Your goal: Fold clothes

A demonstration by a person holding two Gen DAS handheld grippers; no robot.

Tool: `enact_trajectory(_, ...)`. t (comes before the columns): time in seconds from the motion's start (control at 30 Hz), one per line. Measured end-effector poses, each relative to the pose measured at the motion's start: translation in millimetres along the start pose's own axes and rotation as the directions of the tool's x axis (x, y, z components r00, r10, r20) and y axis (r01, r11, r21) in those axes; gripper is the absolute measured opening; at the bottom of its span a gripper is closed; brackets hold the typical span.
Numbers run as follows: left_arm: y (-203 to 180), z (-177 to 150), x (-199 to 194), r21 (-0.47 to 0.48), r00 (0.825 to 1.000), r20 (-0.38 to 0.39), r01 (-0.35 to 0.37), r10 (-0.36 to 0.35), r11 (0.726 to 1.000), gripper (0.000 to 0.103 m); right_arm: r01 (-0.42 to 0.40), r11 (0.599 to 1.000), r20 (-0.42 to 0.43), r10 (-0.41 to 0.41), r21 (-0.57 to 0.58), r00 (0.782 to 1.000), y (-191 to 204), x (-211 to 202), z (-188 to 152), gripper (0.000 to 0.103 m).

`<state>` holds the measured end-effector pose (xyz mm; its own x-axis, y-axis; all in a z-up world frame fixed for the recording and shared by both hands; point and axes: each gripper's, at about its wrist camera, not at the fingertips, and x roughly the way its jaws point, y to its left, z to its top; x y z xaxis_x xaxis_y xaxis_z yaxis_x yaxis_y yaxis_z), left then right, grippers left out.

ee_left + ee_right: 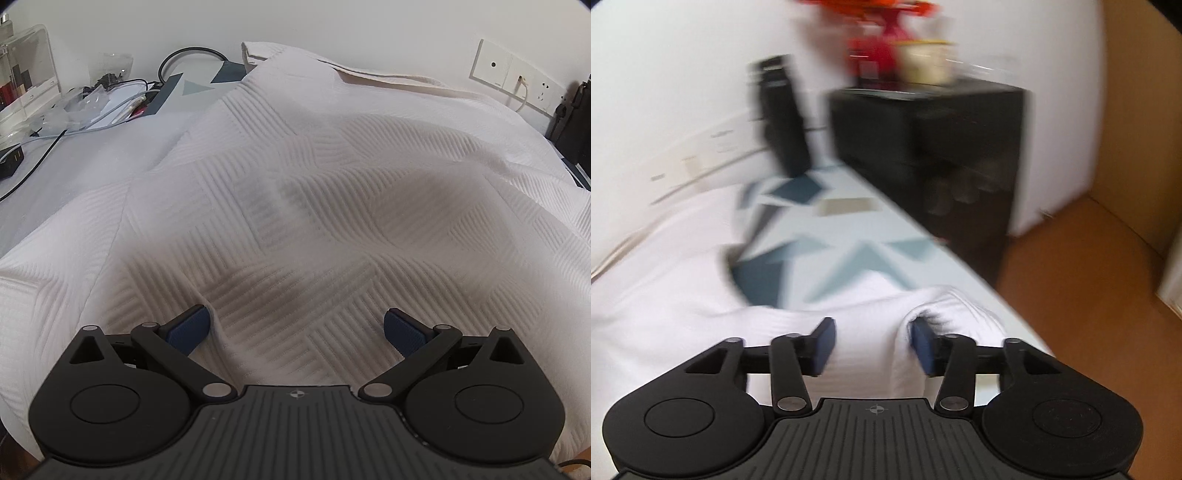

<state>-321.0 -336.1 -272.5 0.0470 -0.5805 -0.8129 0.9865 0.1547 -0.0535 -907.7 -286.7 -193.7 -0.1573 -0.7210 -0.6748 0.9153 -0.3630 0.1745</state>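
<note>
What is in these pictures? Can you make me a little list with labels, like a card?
garment: white textured garment, spread out and rumpled over the surface
surface: patterned cover with blue and grey shapes
left gripper: open, low over the cloth, holding nothing
right gripper: open, a fold of the white cloth against its right pad; this view is blurred
left side clutter: cables and a clear box
wall: sockets
beside the surface: black cabinet
</note>
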Motion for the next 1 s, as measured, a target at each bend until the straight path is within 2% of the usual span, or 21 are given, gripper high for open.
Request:
enact_trajectory(0.13,4,-2,-8,-0.01,0.999,-0.009,0.032,-0.033,0.999,0.102,-0.13,0.983,-0.084,0.12,-0.13,0.989,47,15,-5,0.059)
enact_trajectory(0.27,15,-4,-26,0.012,0.999,0.009,0.053,-0.053,0.999,0.102,-0.245,0.933,-0.167,0.206,-0.263,0.964,87,15,-20,0.071)
enact_trajectory(0.3,17,-5,-31,0.023,0.998,0.013,0.054,-0.054,0.998,0.102,-0.258,0.919,-0.185,0.21,-0.297,0.96,94,14,-25,0.071)
enact_trajectory(0.37,23,-7,-31,0.034,0.997,-0.043,0.068,-0.066,0.997,0.102,-0.276,0.9,-0.235,0.204,-0.337,0.95,106,18,-32,0.071)
enact_trajectory(0.5,24,-19,-28,0.071,0.983,-0.156,0.109,-0.097,0.991,0.102,-0.289,0.897,-0.336,0.172,-0.336,0.926,118,30,-44,0.075)
enact_trajectory(0.57,20,-26,-24,0.099,0.978,-0.19,0.109,-0.089,0.989,0.102,-0.279,0.897,-0.358,0.15,-0.342,0.921,121,34,-49,0.078)
enact_trajectory(0.63,13,-30,-22,0.148,0.983,-0.177,0.078,-0.051,0.986,0.102,-0.263,0.892,-0.359,0.125,-0.367,0.925,128,36,-56,0.08)
enact_trajectory(0.7,6,-32,-20,0.184,0.986,-0.162,0.059,-0.029,0.981,0.102,-0.24,0.873,-0.341,0.091,-0.425,0.936,137,34,-60,0.074)
enact_trajectory(0.73,4,-31,-21,0.193,0.988,-0.15,0.065,-0.036,0.979,0.1,-0.239,0.867,-0.329,0.092,-0.438,0.94,139,28,-62,0.064)
enact_trajectory(0.77,2,-30,-22,0.202,0.989,-0.138,0.072,-0.045,0.977,0.092,-0.236,0.867,-0.321,0.095,-0.44,0.942,141,28,-60,0.047)
enact_trajectory(0.8,0,-29,-23,0.211,0.991,-0.126,0.079,-0.053,0.974,0.086,-0.231,0.868,-0.312,0.095,-0.438,0.945,143,29,-57,0.038)
enact_trajectory(0.83,0,-26,-24,0.217,0.992,-0.113,0.082,-0.058,0.973,0.068,-0.237,0.869,-0.311,0.102,-0.434,0.945,145,31,-53,0.019)
enact_trajectory(0.87,0,-21,-24,0.223,0.993,-0.099,0.084,-0.063,0.971,0.053,-0.248,0.87,-0.318,0.112,-0.427,0.941,147,33,-50,0.011)
enact_trajectory(1.0,-1,-4,-12,0.246,0.995,-0.079,0.08,-0.062,0.966,0.037,-0.241,0.858,-0.299,0.108,-0.454,0.948,162,48,-42,0.009)
